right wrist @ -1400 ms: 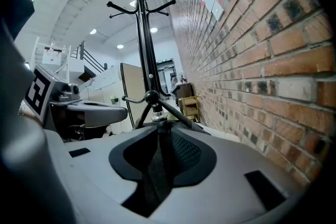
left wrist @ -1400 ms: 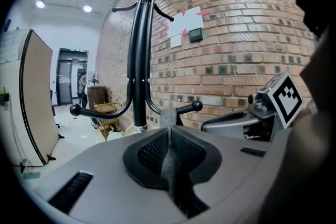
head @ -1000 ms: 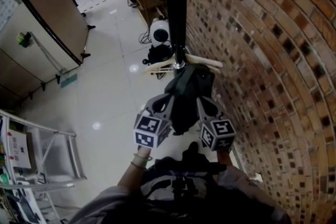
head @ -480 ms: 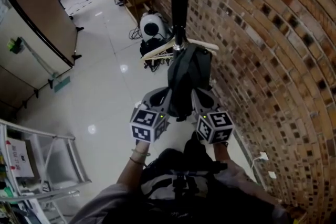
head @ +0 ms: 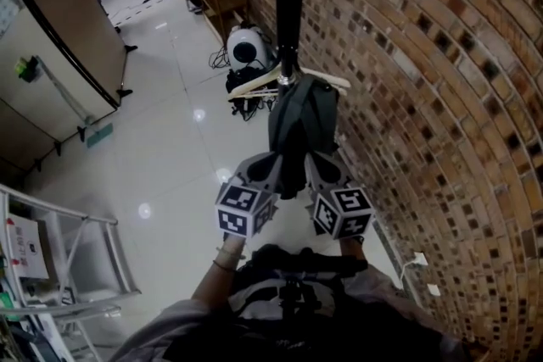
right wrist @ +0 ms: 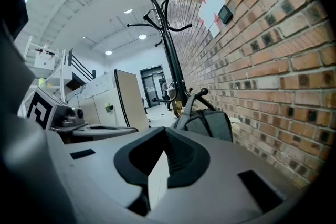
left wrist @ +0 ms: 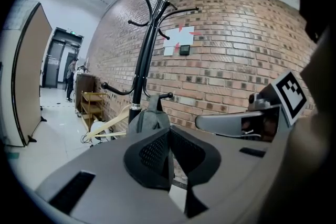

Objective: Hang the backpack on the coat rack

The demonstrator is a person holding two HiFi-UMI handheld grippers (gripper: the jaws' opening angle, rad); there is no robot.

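Glossy pale floor tiles [head: 182, 140] carry the black coat rack [head: 288, 8] by the brick wall [head: 424, 97], a white round appliance [head: 246, 48] with dark cables [head: 240, 83] just behind its pole, and a wooden shelf unit [head: 222, 0] farther back.

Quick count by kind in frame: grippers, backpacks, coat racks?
grippers: 2 (left gripper, right gripper, both shut and empty)
backpack: 1, hanging on the rack
coat rack: 1
total: 4

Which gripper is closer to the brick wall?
Right. The right gripper is near the backpack, on the side toward the brick wall; the left gripper is on the side toward the white floor.
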